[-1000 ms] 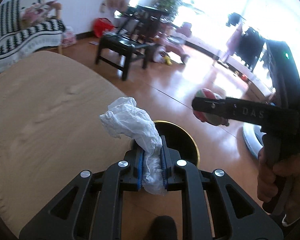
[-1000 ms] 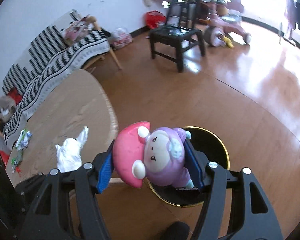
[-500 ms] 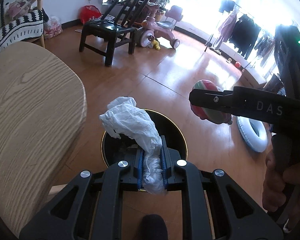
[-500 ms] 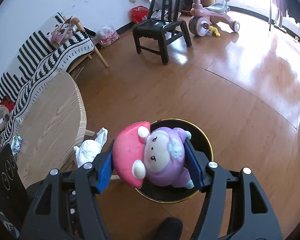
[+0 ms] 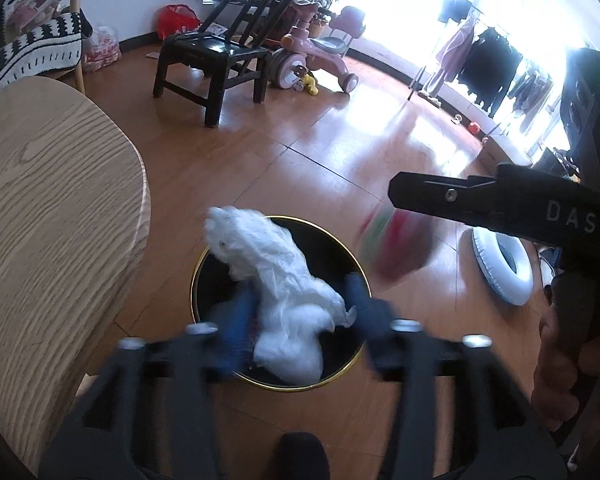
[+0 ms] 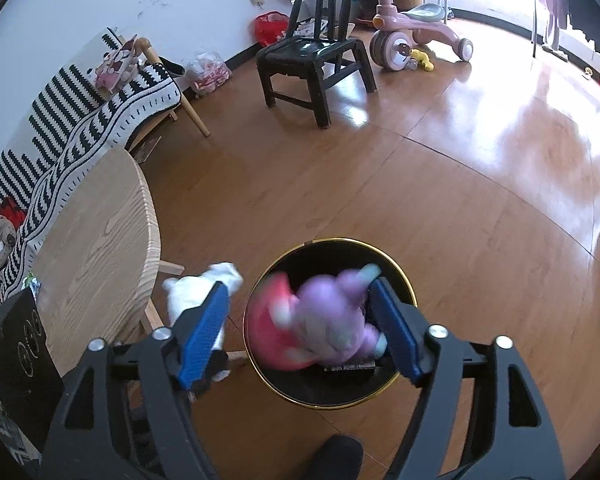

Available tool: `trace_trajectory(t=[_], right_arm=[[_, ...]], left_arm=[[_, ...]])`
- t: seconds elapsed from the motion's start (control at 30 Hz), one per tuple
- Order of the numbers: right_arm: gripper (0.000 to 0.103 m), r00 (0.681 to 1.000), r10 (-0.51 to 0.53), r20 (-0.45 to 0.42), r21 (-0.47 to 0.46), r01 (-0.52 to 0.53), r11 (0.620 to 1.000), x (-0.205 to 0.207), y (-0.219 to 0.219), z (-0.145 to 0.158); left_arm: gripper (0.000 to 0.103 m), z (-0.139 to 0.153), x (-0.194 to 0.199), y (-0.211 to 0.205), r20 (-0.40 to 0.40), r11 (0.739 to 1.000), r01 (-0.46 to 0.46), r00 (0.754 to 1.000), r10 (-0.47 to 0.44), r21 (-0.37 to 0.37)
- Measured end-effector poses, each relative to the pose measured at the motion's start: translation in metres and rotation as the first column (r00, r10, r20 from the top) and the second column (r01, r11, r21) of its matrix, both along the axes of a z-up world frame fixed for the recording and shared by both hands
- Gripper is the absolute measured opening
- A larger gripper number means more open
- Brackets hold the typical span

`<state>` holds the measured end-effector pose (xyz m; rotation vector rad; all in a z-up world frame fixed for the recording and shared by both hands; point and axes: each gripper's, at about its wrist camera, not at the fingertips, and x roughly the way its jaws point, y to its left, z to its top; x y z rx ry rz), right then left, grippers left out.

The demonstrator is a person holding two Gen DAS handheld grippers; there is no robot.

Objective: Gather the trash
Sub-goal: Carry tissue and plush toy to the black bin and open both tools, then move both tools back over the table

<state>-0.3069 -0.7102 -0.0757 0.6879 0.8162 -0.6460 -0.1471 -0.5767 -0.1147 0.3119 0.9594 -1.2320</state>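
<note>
A: Where was the trash?

B: Both pieces were over the black bin (image 6: 396,380). The crumpled white tissue (image 5: 284,280) sat between my left gripper (image 5: 296,316) pads, but those jaws were spread wide and blurred, so I judged it loose, not pinched. The plush toy (image 6: 320,328) was blurred between my right gripper (image 6: 300,332) pads, jaws wide there too, toy touching neither pad clearly, right above the bin's mouth.

A: Lined up?

B: Toy yes. In the right wrist view the tissue (image 6: 204,284) looked nearer the bin's left rim, between it and the wooden table (image 6: 96,248).

A: Risks?

B: Tissue was light and long; it could snag on a pad, or drape over the gold rim and slide to the floor. The toy could catch a jaw or bounce off the rim if it fell tilted. Both dropping together could knock each other out.
</note>
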Motion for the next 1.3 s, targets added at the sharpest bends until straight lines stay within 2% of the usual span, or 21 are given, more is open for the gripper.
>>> trace_trajectory(t=[0.1, 0.37, 0.43, 0.5, 0.77, 1.03, 1.17, 1.3], right_arm=[[0.076, 1.0, -0.006, 0.007, -0.004, 0.006, 1.0, -0.002, -0.002, 0.002], [0.077, 1.0, -0.01, 0.021, -0.014, 0.01, 1.0, 0.001, 0.001, 0.011], [0.081, 1.0, -0.009, 0.027, -0.02, 0.009, 1.0, 0.002, 0.003, 0.015], [0.082, 0.999, -0.002, 0.037, -0.028, 0.003, 1.0, 0.007, 0.008, 0.019], [0.084, 0.995, 0.085, 0.059, -0.06, -0.081, 0.995, 0.053, 0.041, 0.041], [0.084, 0.974, 0.215, 0.068, -0.073, -0.21, 0.975, 0.118, 0.098, 0.058], [0.084, 0.952, 0.298, 0.076, -0.081, -0.292, 0.953, 0.155, 0.131, 0.067], [0.084, 0.912, 0.403, 0.075, -0.096, -0.396, 0.913, 0.204, 0.18, 0.075]], left_arm=[[0.067, 0.002, -0.002, 0.0, 0.011, 1.0, -0.001, 1.0, 0.001, -0.005], [0.071, 0.008, 0.0, 0.007, 0.013, 1.0, -0.01, 1.0, 0.01, -0.009], [0.076, 0.012, 0.001, 0.012, 0.018, 1.0, -0.016, 1.0, 0.016, -0.015], [0.082, 0.018, 0.005, 0.02, 0.028, 0.999, -0.027, 0.999, 0.028, -0.024], [0.085, 0.045, 0.041, 0.072, 0.068, 0.992, -0.121, 0.99, 0.124, -0.047], [0.089, 0.068, 0.092, 0.153, 0.15, 0.962, -0.269, 0.951, 0.272, -0.037], [0.089, 0.082, 0.122, 0.208, 0.188, 0.934, -0.354, 0.916, 0.355, -0.039], [0.089, 0.093, 0.148, 0.262, 0.229, 0.905, -0.424, 0.877, 0.422, -0.04]])
